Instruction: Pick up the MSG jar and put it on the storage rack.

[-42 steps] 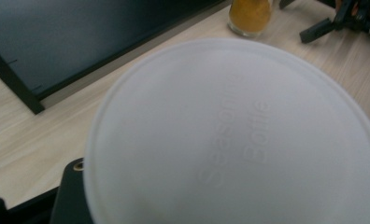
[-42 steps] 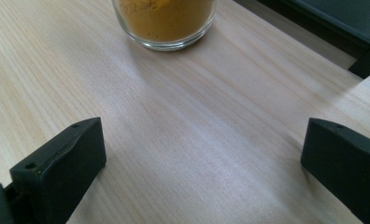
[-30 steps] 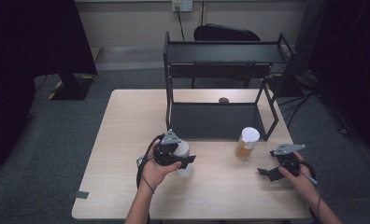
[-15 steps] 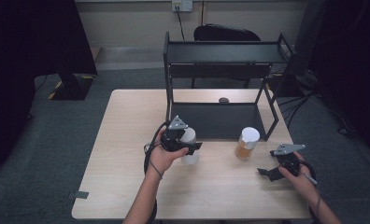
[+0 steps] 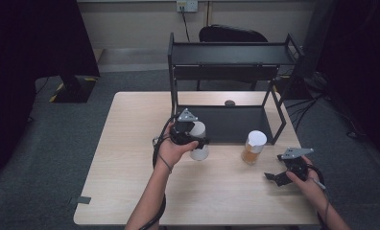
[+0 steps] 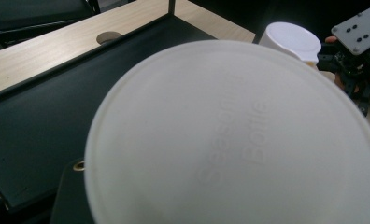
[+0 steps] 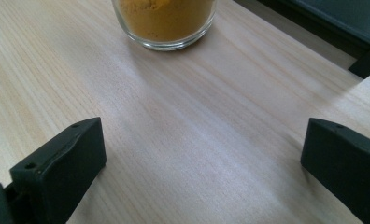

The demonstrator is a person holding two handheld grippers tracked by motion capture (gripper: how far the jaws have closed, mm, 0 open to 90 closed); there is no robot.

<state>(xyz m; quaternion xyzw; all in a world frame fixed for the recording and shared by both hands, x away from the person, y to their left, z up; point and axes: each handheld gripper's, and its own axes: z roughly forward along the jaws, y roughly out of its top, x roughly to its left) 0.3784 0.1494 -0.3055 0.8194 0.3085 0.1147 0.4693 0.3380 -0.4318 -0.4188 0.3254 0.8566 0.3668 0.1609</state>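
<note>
High view: left tongs [image 5: 194,139] grip white bottle [image 5: 198,142] near shelf [image 5: 226,123] edge; right tongs [image 5: 280,176] gape empty.

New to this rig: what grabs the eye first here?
The left tongs hold a white-lidded bottle lifted in front of the black rack; in the left gripper view its white lid looms huge. A jar of orange powder stands on the table right of it, and the right tongs rest open nearby.
</note>
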